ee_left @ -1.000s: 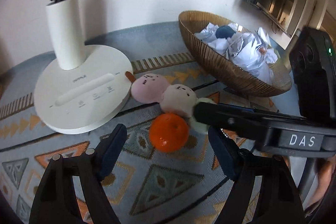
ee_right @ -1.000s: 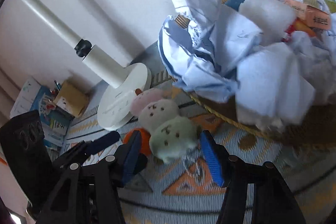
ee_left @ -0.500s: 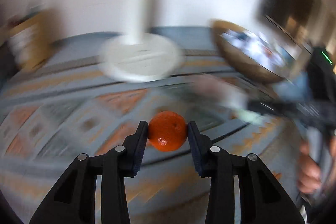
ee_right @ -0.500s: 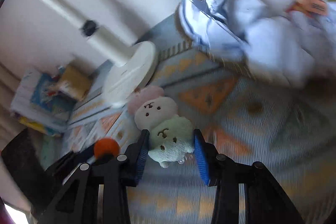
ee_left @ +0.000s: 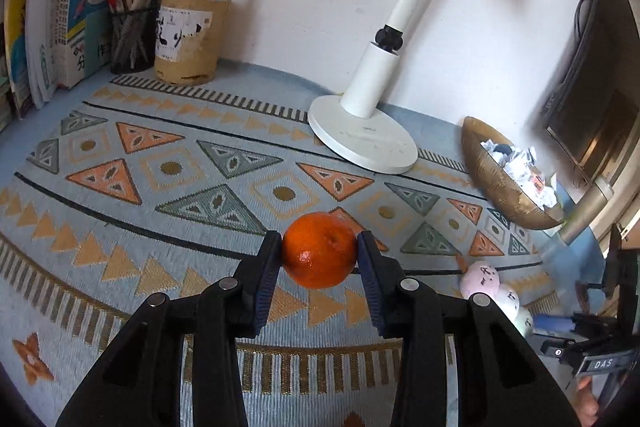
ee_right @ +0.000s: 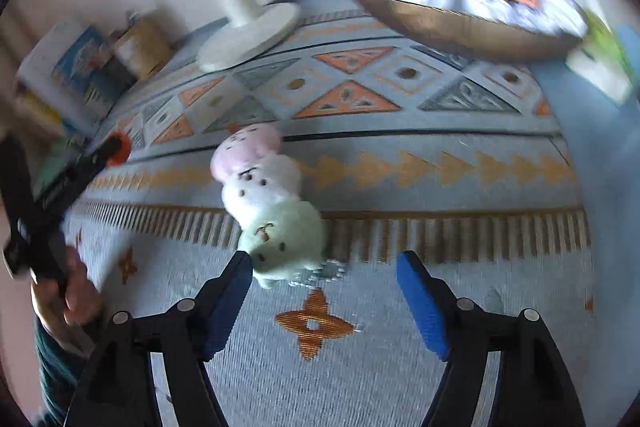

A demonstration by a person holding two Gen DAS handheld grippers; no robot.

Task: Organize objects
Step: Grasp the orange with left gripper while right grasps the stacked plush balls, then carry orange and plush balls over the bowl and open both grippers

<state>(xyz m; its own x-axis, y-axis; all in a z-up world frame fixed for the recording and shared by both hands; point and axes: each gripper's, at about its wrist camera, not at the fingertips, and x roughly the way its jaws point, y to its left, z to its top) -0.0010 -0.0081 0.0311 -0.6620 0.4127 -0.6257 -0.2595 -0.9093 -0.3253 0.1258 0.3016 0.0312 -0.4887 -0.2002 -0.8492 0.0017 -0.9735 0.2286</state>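
Observation:
An orange (ee_left: 319,250) is clamped between the blue pads of my left gripper (ee_left: 319,259), which is shut on it above the patterned cloth (ee_left: 200,187). A plush toy of pink, white and green balls (ee_right: 264,195) lies on the cloth. Its green end sits just ahead of my right gripper (ee_right: 322,261), close to the left finger. That gripper's jaws are opening and neither pad presses on the toy. The left wrist view shows the toy (ee_left: 492,287) low on the right, beside the right gripper (ee_left: 592,347). In the blurred right wrist view the orange (ee_right: 118,147) shows at the far left.
A white lamp base (ee_left: 362,139) stands at the back, with a woven basket (ee_left: 488,179) of crumpled paper to its right. A mesh pen cup (ee_left: 132,35), a cardboard pen holder (ee_left: 188,39) and books (ee_left: 48,27) fill the back left. A monitor (ee_left: 592,107) stands at the far right.
My left gripper shut on the orange and carried it away from the lamp. My right gripper closed on the plush toy, dragged it toward the cloth's front edge, and has let go.

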